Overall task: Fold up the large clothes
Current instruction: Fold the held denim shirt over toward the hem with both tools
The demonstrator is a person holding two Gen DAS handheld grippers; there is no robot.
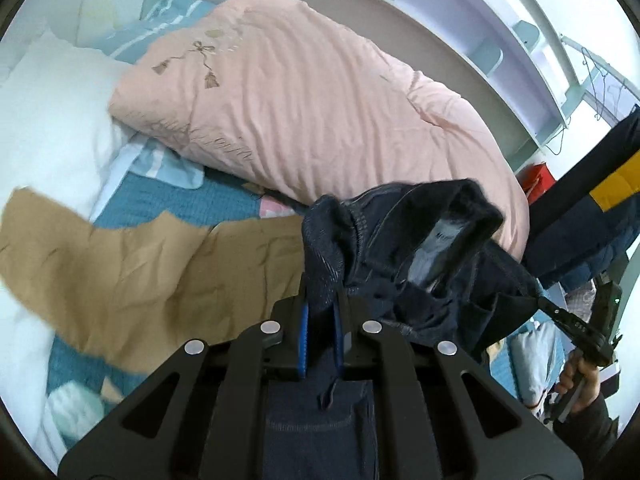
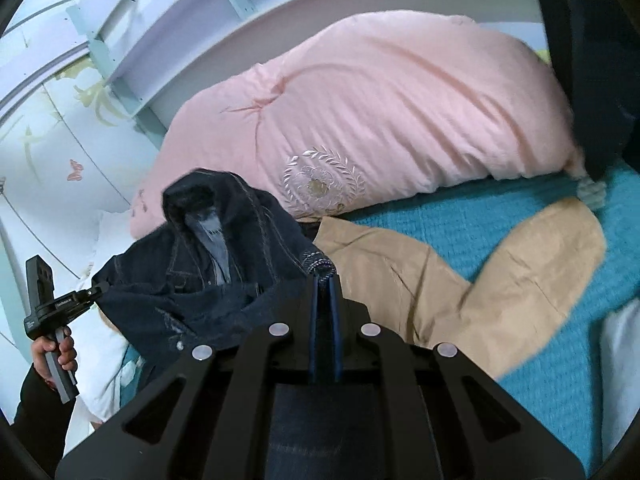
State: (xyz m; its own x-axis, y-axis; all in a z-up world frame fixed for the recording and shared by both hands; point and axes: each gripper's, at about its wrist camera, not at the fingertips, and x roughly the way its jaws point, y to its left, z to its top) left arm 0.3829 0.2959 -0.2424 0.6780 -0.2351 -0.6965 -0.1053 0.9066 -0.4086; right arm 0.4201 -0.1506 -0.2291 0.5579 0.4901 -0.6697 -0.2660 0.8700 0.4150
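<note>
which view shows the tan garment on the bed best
The right wrist view: the tan garment spreads across the teal bedspread with both lobes visible beside the denim jacket. In the left wrist view, the same garment is blurred and partly hidden behind the jacket and the left tongs.

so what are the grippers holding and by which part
Both hold the dark denim jacket: left gripper and right gripper each shut on an edge of it.

One dark denim jacket (image 1: 420, 248), one tan garment (image 1: 132, 264), one pink quilt (image 1: 304, 92), two grippers, left (image 1: 322, 320) and right (image 2: 325, 300), one white pillow (image 1: 44, 120).
</note>
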